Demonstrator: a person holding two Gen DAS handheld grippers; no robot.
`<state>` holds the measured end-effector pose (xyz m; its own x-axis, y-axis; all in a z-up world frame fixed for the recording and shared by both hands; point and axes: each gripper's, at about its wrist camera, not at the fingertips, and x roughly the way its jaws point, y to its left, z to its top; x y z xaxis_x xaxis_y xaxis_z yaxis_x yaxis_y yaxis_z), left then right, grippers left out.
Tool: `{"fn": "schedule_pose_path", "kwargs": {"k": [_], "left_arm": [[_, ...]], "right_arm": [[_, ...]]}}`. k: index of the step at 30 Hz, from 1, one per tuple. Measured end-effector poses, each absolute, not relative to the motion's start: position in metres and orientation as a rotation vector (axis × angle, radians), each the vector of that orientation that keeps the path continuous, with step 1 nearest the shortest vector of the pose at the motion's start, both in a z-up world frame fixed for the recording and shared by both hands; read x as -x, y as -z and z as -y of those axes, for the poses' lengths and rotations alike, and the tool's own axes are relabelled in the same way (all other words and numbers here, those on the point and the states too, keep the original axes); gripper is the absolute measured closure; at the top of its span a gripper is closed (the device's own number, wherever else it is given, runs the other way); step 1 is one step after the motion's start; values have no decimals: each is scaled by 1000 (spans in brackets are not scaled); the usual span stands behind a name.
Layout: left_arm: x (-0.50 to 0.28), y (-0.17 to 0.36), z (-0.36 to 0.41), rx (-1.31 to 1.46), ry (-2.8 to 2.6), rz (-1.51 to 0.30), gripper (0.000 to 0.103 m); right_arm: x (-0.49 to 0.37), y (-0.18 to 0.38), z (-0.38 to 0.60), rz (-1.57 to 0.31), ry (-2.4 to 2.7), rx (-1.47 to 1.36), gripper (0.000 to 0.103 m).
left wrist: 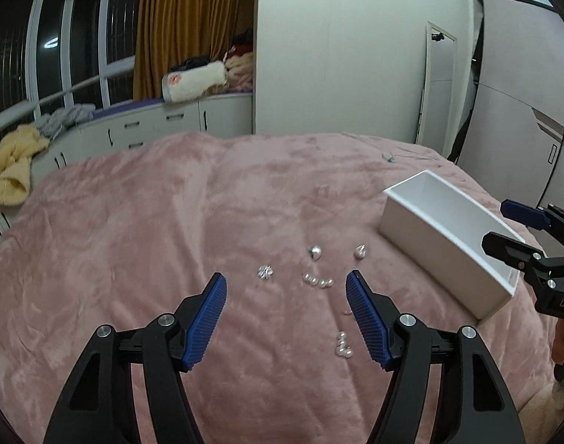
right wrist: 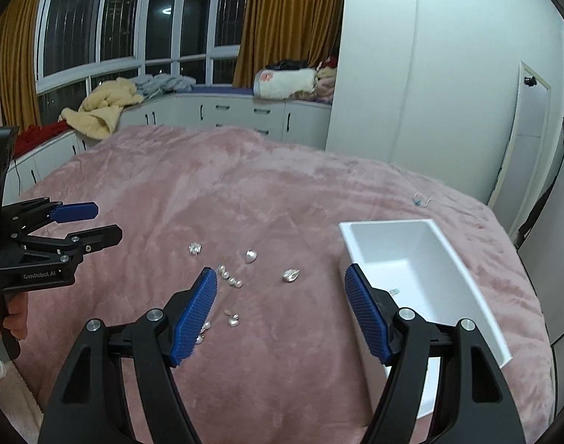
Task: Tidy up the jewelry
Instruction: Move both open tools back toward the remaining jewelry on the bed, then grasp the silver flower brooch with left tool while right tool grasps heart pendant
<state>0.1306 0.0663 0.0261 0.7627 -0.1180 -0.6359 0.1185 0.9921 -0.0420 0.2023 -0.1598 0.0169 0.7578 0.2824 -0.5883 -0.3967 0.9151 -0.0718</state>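
Note:
Several small silver and pearl jewelry pieces lie on the pink blanket (left wrist: 133,240): a sparkly cluster (left wrist: 265,272), a heart piece (left wrist: 315,252), a drop piece (left wrist: 359,251), a pearl string (left wrist: 317,280) and a pearl piece (left wrist: 343,346). They also show in the right wrist view, among them the heart (right wrist: 250,256) and the pearl string (right wrist: 229,276). A white open box (left wrist: 448,236) (right wrist: 422,255) stands to their right, with a small item (right wrist: 394,291) inside. My left gripper (left wrist: 286,281) is open and empty above the pieces. My right gripper (right wrist: 280,275) is open and empty, between the jewelry and the box.
A small blue-silver item (right wrist: 419,199) lies on the blanket beyond the box. White drawers (right wrist: 244,114) with heaped clothes run along the window at the back. A white wardrobe (right wrist: 430,74) stands at the right.

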Motion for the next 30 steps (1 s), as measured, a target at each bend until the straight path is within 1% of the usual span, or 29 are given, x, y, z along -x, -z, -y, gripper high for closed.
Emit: {"fn": "schedule_pose_path", "kwargs": {"k": [7, 12, 14, 18, 20, 23, 25, 30], "left_arm": [[-150, 15, -85, 33, 134, -760, 33], [-163, 41, -92, 26, 124, -812, 33], [-168, 49, -94, 20, 123, -828, 33], [-182, 63, -95, 24, 139, -849, 33], [-190, 69, -94, 26, 154, -854, 33], [-206, 77, -93, 26, 174, -860, 34], [-216, 82, -91, 13, 189, -858, 37], [-240, 91, -80, -56, 213, -863, 43]], "right_arm": [[-225, 9, 142, -659, -380, 207, 32], [-244, 29, 134, -700, -395, 198, 35], [-253, 39, 131, -721, -401, 195, 39], [-266, 59, 126, -757, -410, 201, 45], [-273, 74, 125, -786, -418, 201, 52], [-281, 91, 127, -822, -426, 196, 58], [-283, 100, 130, -840, -435, 188, 60], [-281, 120, 133, -879, -486, 156, 60]]}}
